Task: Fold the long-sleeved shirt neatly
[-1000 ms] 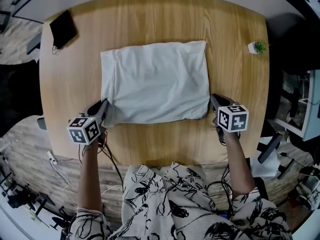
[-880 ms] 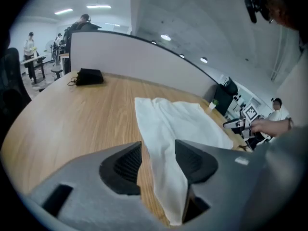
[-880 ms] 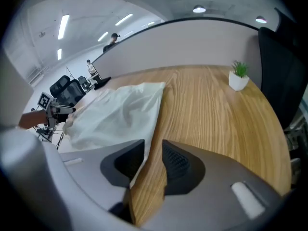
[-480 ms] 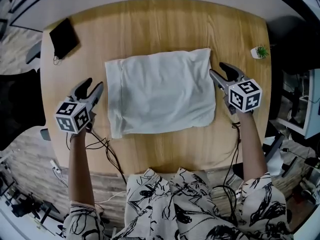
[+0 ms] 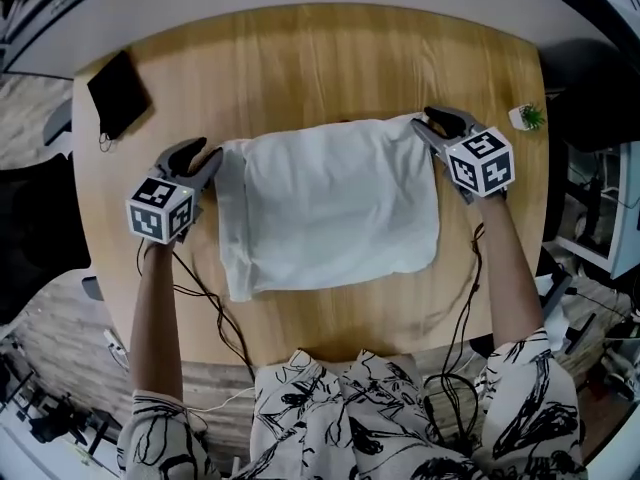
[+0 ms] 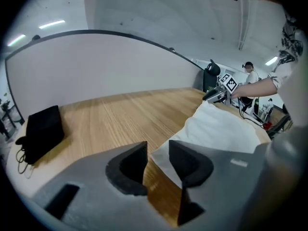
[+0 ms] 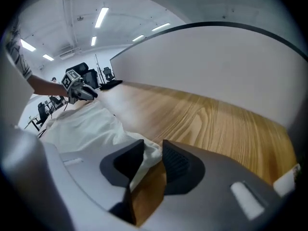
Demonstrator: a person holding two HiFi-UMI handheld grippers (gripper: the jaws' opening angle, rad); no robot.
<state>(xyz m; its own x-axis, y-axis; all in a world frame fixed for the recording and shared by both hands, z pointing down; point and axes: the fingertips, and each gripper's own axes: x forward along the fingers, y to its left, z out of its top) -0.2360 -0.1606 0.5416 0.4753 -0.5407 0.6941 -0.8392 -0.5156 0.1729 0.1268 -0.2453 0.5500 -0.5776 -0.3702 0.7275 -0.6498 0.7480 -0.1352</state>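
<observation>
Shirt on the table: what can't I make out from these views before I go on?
- Sleeves and collar: head view, folded inside or under the shirt.
- Number of layers in the fold: head view, the top layer covers them.
- Black thing at the far left of the table: too dark to identify in the head view and the left gripper view.
- Plant: head view, too small for detail.

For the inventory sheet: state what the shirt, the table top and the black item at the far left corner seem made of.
Shirt: soft white cloth, matte; it creases and sags.
Table top: wood or wood-look laminate, smooth; lengthwise grain shows.
Black item: matte, maybe fabric; too small to tell.
</observation>
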